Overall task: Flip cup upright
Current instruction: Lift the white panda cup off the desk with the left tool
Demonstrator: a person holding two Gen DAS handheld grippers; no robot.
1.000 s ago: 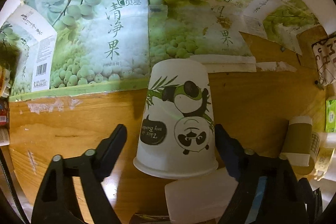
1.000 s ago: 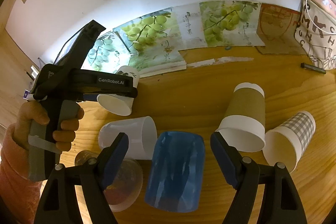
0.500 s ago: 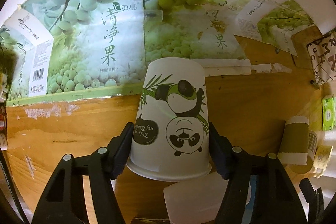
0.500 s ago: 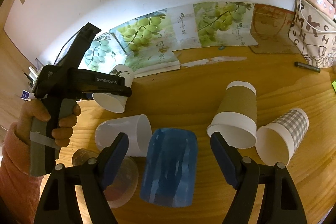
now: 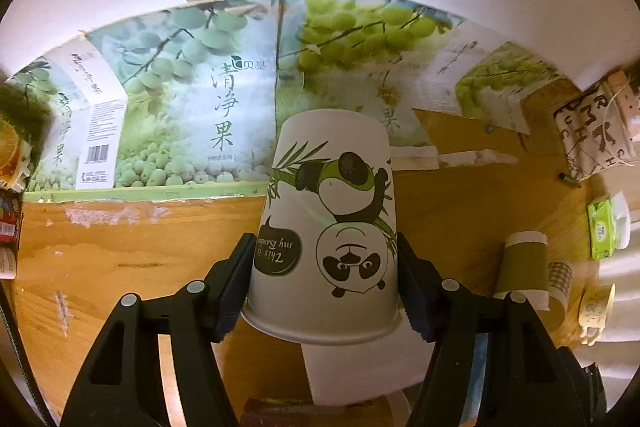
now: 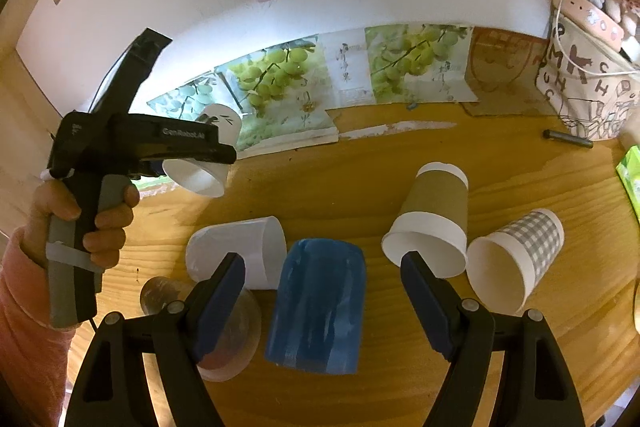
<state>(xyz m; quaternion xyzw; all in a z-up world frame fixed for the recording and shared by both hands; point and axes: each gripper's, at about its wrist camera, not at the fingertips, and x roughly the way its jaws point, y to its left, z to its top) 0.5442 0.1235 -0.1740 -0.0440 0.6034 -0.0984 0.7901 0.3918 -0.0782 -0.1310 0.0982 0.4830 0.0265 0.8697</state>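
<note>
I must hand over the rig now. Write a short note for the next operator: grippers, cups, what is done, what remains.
Left gripper: shut on the panda cup, raised off the wooden table, still upside down.
Right gripper: open, holding nothing, above the blue cup lying on its side.
Done: panda cup grasped and raised.
Left: turn it mouth up, set it down, release.

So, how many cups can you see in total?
6: panda cup held in the left gripper; white cup, blue cup, clear cup, brown-sleeved cup, checked cup on the table. More may be hidden.
</note>
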